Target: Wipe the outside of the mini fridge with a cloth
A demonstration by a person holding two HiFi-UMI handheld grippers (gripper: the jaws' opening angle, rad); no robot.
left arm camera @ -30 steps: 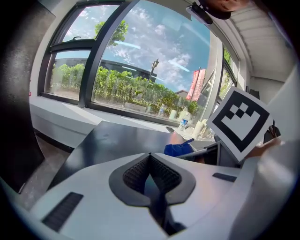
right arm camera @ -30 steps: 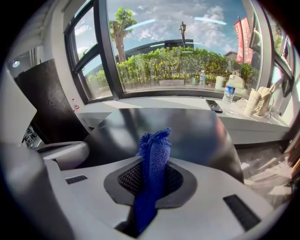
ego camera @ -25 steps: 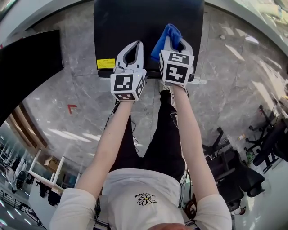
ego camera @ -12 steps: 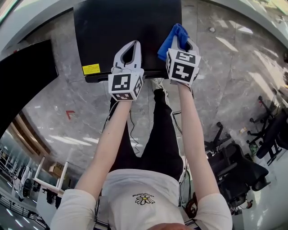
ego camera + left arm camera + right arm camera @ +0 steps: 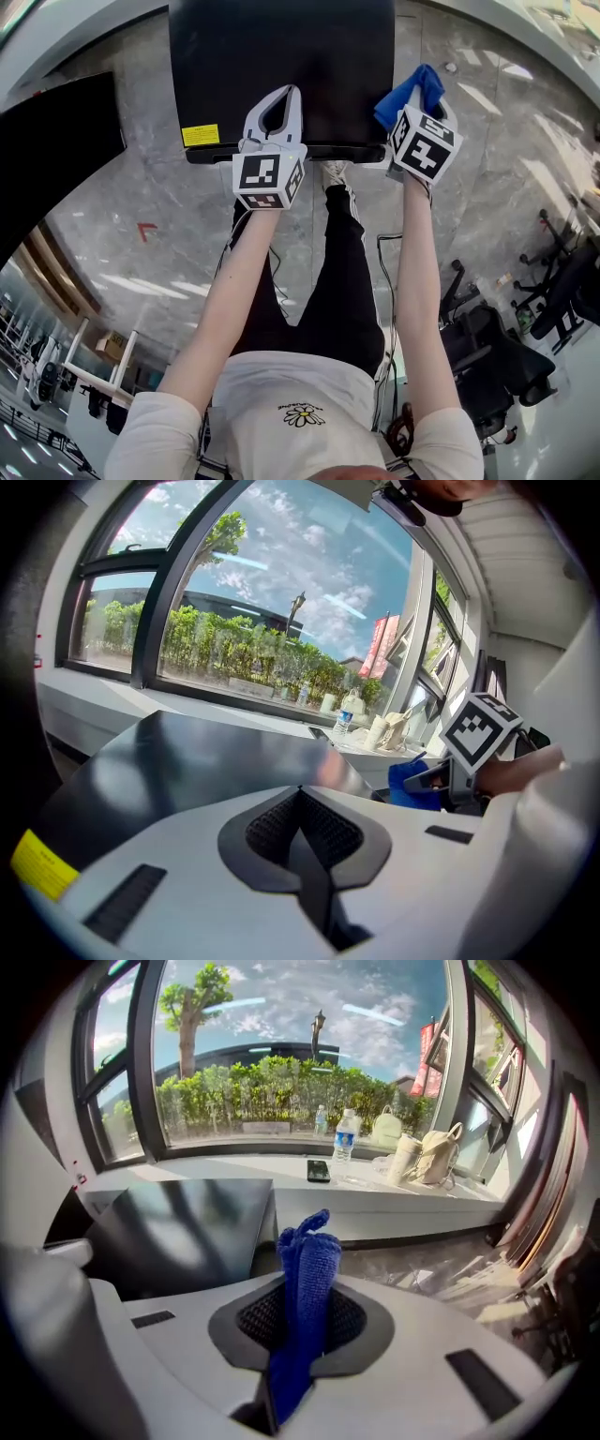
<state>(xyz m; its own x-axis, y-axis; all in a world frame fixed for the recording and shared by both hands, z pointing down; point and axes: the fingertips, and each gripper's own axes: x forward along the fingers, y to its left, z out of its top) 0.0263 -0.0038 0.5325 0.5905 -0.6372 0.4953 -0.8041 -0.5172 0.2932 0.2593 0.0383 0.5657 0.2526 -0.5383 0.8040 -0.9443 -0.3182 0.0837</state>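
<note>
Right gripper [image 5: 418, 108] slid to the mini fridge [image 5: 281, 47] corner, fingers [image 5: 427, 1372] clamping cloth [image 5: 306, 1265]; left gripper [image 5: 278, 96] fingers [image 5: 197, 864] together.

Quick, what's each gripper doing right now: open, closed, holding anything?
Left gripper: closed, empty.
Right gripper: closed on the blue cloth.

The head view's top edge cut off the far end of your mini fridge [image 5: 281, 66]; its door and sides sat hidden under its top. Print on the yellow label [image 5: 200, 135] was too small to read. The cloth [image 5: 307, 1241] had its lower end buried between your right hand-held gripper's [image 5: 302, 1312] jaws. Your left hand-held gripper's [image 5: 302, 803] body covered the fridge's near edge.
</note>
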